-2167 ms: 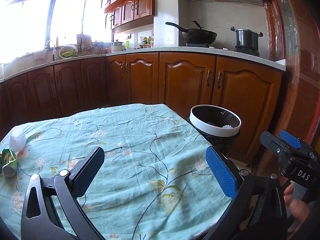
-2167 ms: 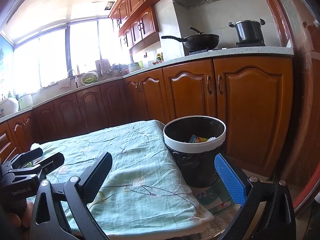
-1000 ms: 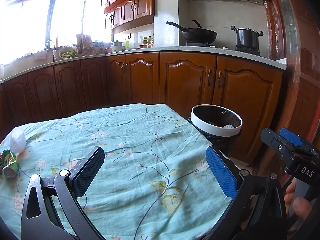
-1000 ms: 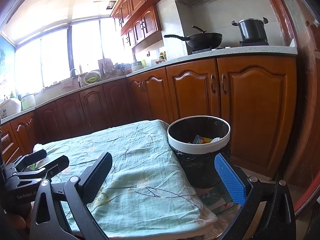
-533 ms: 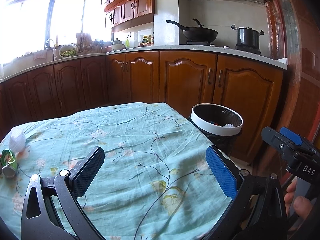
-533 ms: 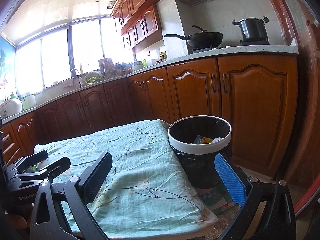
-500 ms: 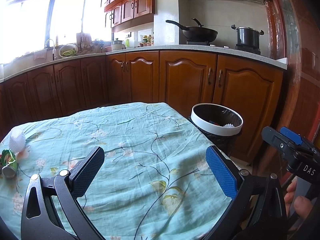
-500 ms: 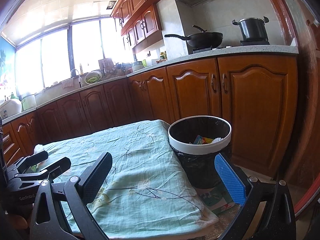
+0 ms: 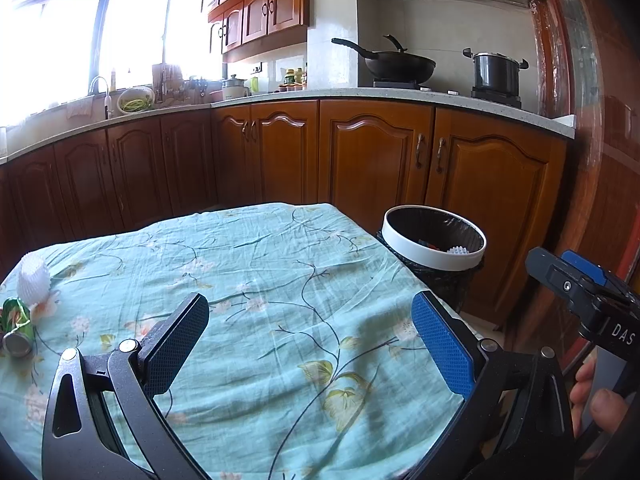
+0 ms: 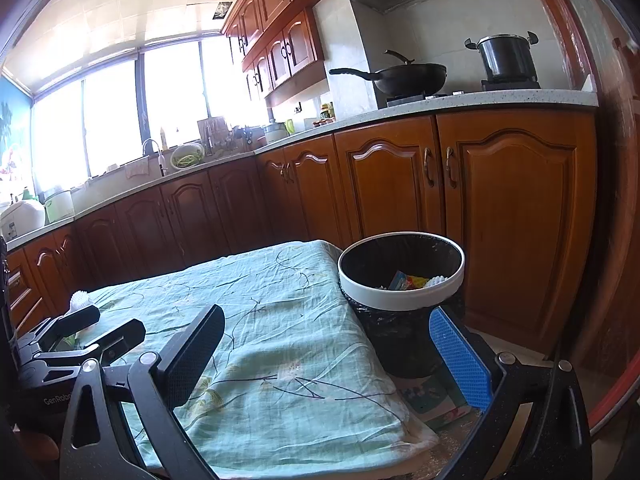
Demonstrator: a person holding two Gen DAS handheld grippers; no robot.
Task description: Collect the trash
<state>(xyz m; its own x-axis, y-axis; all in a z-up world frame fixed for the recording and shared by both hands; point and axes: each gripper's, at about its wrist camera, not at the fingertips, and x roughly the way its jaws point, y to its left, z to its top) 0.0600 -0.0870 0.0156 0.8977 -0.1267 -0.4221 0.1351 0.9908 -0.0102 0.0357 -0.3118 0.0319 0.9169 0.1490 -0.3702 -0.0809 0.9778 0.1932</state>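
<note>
Two pieces of trash left on the table, both far left edge in left wrist view: crushed green can lying on its side, silvery end facing near, and white foam net sleeve just beyond it, near but apparently not touching. Can probably light, thin metal, stiff enough yet smooth and prone to roll; best pinched across the dented body, not the round end. Foam sleeve probably near weightless, soft, squashy, not fragile; any pinch across the middle should do, though may spring out of a loose grip. Trash bin on the floor just off the table's right far corner, black liner, white rim, already some wrappers and a white foam piece inside. Left gripper spread wide, nothing between the pads, hovering over the cloth, well apart from both items. Right gripper likewise wide open and empty, aimed toward the bin at near right corner.
</note>
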